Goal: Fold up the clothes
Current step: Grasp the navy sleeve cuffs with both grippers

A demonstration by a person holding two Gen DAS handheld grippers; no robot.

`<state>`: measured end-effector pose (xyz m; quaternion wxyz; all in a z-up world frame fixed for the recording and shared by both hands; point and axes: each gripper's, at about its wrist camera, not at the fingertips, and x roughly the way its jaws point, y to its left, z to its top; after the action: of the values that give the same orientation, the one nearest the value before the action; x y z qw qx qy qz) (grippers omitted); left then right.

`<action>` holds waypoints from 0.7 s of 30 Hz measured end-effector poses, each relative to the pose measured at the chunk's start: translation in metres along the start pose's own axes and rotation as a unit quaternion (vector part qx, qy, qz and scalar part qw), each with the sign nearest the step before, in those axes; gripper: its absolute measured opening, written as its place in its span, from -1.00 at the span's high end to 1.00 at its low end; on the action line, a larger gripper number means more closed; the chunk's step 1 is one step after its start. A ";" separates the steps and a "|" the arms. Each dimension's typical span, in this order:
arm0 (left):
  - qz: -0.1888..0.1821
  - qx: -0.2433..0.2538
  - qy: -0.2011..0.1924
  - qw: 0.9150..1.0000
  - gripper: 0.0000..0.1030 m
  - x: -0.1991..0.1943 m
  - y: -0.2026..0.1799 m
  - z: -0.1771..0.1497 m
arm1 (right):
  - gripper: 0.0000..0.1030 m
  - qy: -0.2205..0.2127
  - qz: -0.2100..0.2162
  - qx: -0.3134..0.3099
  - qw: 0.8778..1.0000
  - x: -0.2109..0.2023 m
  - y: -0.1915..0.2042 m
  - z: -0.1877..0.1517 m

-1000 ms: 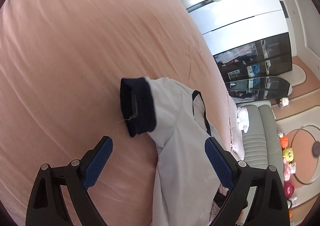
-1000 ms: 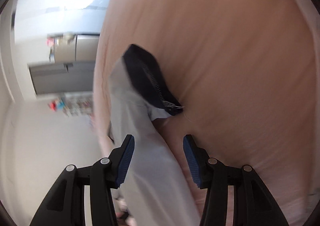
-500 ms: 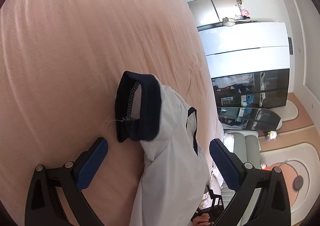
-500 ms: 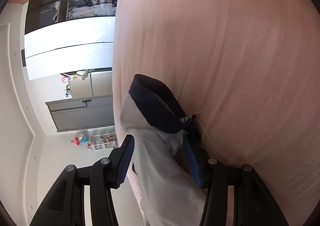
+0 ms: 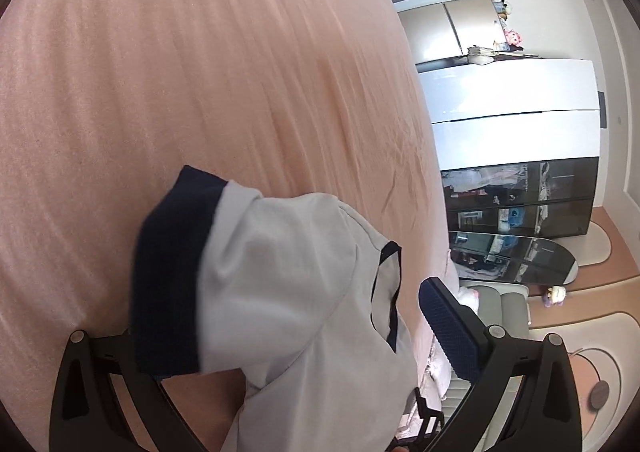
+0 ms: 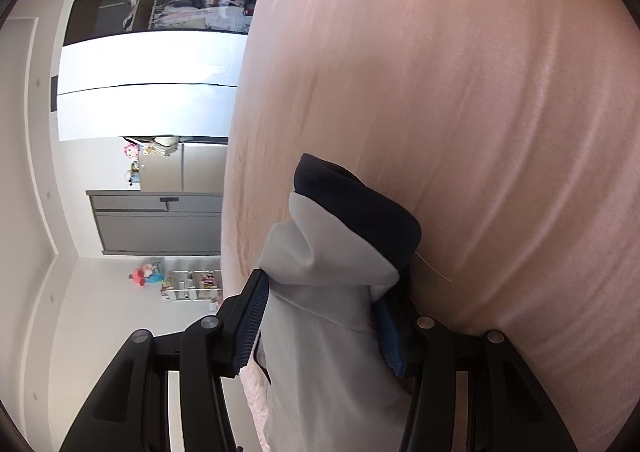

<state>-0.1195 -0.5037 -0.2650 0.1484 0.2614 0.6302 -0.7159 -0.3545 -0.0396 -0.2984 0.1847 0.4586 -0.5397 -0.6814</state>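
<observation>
A white T-shirt [image 5: 288, 272] with navy sleeve cuffs lies on a pink bed sheet [image 5: 200, 72]. In the left wrist view one sleeve, with its navy cuff [image 5: 168, 276], lies between the wide-spread fingers of my left gripper [image 5: 308, 304]. The cuff hides the left finger, and the blue right pad [image 5: 448, 332] stands clear of the cloth. In the right wrist view the other sleeve [image 6: 320, 260], with its cuff [image 6: 360, 204], sits between the fingers of my right gripper [image 6: 320, 300]. The cloth fills that gap and both pads flank it.
The pink sheet [image 6: 480, 92] fills most of both views. Beyond the bed's edge stand a white and dark-glass wardrobe [image 5: 516, 156], a grey sofa [image 5: 500, 308] and a grey door [image 6: 160, 224]. Soft toys sit on a cabinet [image 6: 160, 168].
Both grippers have moved forward over the sleeves. The left cuff now covers the left gripper's left finger. The right sleeve now lies deeper between the right gripper's fingers, whose spread looks unchanged.
</observation>
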 end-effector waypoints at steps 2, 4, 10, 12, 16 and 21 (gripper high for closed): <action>0.003 0.006 -0.002 1.000 -1.00 -0.001 0.000 -0.001 | 0.02 0.000 0.011 0.000 1.000 0.005 -0.003 0.001; 0.003 0.015 -0.002 1.000 -1.00 -0.003 0.002 -0.002 | 0.02 0.002 0.017 -0.002 1.000 0.008 -0.004 0.002; -0.004 0.026 -0.009 1.000 -1.00 -0.004 0.004 -0.005 | 0.04 0.003 0.042 0.008 0.999 0.007 -0.011 0.003; 0.000 0.033 -0.011 0.999 -1.00 -0.005 0.004 -0.006 | 0.04 0.003 0.050 0.015 0.999 0.008 -0.013 0.003; 0.000 0.042 -0.018 0.999 -1.00 -0.007 0.003 -0.009 | 0.09 -0.001 0.054 0.016 0.998 0.007 -0.014 0.002; 0.098 0.099 -0.025 0.990 0.39 -0.006 -0.005 -0.016 | 0.72 -0.009 0.002 -0.026 1.000 0.013 -0.006 -0.001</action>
<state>-0.1145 -0.4881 -0.2584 0.2074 0.3171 0.5236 -0.7631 -0.3589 -0.0481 -0.3097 0.1929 0.4469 -0.5240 -0.6989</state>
